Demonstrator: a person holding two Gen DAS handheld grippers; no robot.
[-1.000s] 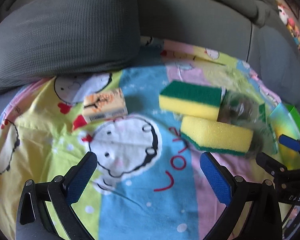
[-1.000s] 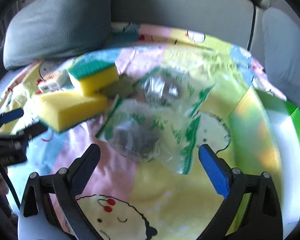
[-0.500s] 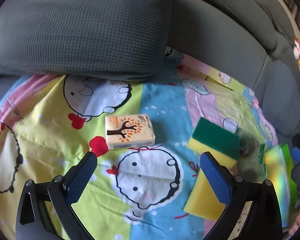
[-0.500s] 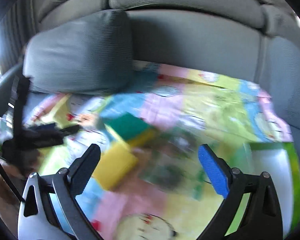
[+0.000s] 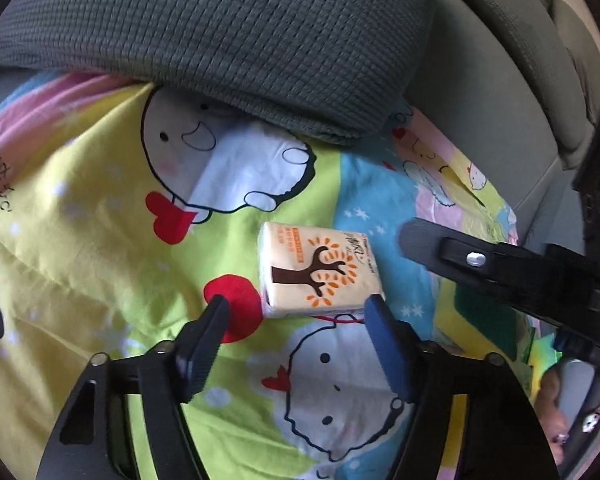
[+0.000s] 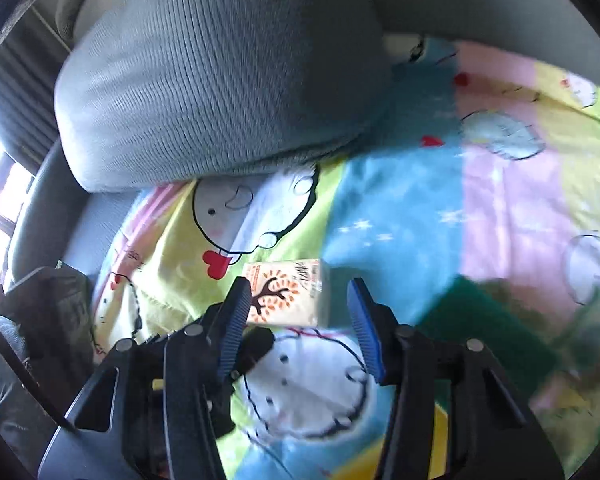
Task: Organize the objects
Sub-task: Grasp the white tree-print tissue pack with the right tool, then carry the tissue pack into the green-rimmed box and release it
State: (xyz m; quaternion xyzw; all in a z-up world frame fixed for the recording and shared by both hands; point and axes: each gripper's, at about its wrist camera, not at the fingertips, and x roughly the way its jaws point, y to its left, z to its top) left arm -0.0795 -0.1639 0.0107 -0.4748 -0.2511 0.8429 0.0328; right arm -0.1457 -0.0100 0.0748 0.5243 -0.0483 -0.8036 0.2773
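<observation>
An orange-and-cream tissue pack (image 5: 320, 272) with a tree print lies flat on the cartoon blanket (image 5: 100, 220). My left gripper (image 5: 296, 308) hangs just short of it. Its jaws are closing, the pack's near edge sits between the tips, and a gap shows at the left pad. In the right wrist view the tissue pack (image 6: 292, 292) shows between the tips of my right gripper (image 6: 298, 294), whose jaws are also closing with nothing pressed. From the left wrist view the right gripper's fingers (image 5: 480, 264) hover to the right of the pack.
A big grey cushion (image 5: 220, 40) rests on the blanket's far edge, right behind the pack, against the grey sofa back (image 5: 500, 100). A green-topped yellow sponge (image 6: 480, 312) lies to the right. A person's hand (image 5: 556, 420) shows at the lower right.
Both views have swung left, away from the sponges and plastic bag, onto the tissue pack. Both pairs of jaws have narrowed. The right gripper has come in beside the left one.
</observation>
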